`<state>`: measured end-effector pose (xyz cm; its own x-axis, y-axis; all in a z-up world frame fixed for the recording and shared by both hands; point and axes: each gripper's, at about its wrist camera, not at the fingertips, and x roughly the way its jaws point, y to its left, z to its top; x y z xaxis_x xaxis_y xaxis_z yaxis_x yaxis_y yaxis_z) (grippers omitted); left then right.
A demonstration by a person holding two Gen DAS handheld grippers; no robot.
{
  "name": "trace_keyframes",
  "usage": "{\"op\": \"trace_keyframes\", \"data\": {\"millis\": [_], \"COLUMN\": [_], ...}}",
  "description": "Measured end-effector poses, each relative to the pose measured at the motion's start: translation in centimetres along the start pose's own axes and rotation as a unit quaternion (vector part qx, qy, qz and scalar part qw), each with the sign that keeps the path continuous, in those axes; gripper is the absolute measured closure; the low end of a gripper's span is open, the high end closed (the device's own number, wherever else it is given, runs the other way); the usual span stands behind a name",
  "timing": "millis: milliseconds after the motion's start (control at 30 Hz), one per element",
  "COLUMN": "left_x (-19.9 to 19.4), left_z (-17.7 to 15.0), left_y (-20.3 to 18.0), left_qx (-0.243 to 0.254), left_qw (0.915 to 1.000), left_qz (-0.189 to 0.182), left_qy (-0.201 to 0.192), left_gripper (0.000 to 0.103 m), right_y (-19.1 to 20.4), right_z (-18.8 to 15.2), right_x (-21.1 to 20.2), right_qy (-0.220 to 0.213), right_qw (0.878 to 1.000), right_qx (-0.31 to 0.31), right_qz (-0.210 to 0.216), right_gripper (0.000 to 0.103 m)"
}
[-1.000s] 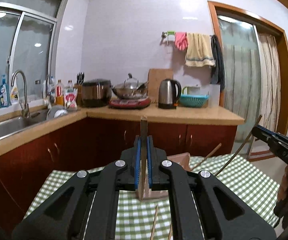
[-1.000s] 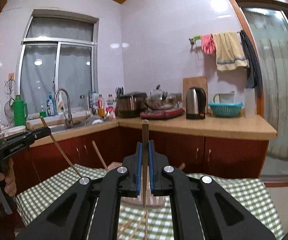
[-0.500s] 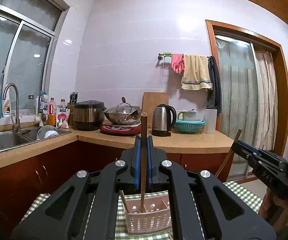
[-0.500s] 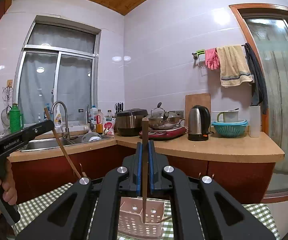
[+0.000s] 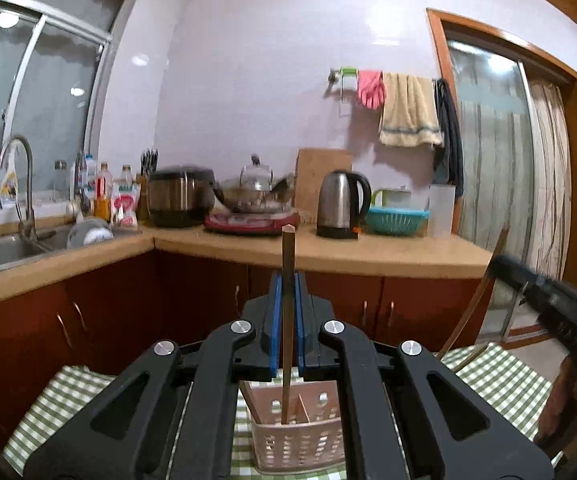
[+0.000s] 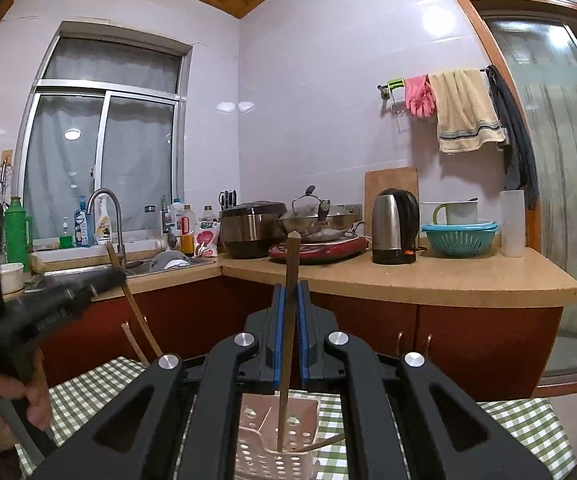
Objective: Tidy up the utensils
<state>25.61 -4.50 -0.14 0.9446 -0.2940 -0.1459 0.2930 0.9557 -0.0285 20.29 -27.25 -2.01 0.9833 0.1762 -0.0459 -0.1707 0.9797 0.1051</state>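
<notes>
Left hand-held gripper (image 5: 287, 320): clenched on a wooden chopstick (image 5: 287, 280) that stands upright between its blue pads, lower tip inside the basket.
Right hand-held gripper (image 6: 289, 332): clenched on a second chopstick (image 6: 290, 280), nearly upright, tip down in the same basket.
Basket (image 5: 300, 444): pale pink, perforated, at 6 o'clock in both wrist views, standing on the green checked cloth (image 5: 500, 380).
Other gripper seen from the left: at 3 o'clock, blurred.
Hand (image 6: 28, 400): at 8 o'clock in the right view, gripping the left tool's handle.
Counter (image 6: 428, 276): at 12 o'clock behind, carrying a kettle (image 6: 394, 228).
</notes>
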Motion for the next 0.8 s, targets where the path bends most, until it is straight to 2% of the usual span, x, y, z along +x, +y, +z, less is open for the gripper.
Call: {"op": "trace_keyframes", "data": {"millis": [300, 633, 700, 767, 800], "left_x": [1.8, 3.6, 3.6, 3.7, 3.8], "left_z": [-1.5, -3.4, -3.7, -3.9, -4.1], "left_y": [0.9, 1.3, 1.3, 1.2, 1.2], "left_qx": [-0.001, -0.005, -0.004, -0.002, -0.002], "left_qw": [0.9998, 0.9987, 0.9987, 0.9985, 0.9984], "left_qz": [0.005, 0.001, 0.002, 0.003, 0.003], "left_qy": [0.018, 0.050, 0.051, 0.055, 0.057], "left_gripper": [0.097, 0.097, 0.093, 0.081, 0.076], "right_y": [-0.3, -1.4, -1.5, -1.6, -1.6], "right_z": [0.3, -3.4, -3.9, -4.2, -4.3], "right_x": [1.8, 4.0, 4.3, 4.5, 4.5], "right_qy": [-0.009, 0.044, 0.056, 0.061, 0.062], "right_qw": [1.000, 0.998, 0.998, 0.997, 0.997], "right_qx": [0.002, 0.033, 0.036, 0.038, 0.038], "right_qz": [0.000, 0.014, 0.013, 0.012, 0.010], "right_gripper": [0.096, 0.096, 0.096, 0.089, 0.076]}}
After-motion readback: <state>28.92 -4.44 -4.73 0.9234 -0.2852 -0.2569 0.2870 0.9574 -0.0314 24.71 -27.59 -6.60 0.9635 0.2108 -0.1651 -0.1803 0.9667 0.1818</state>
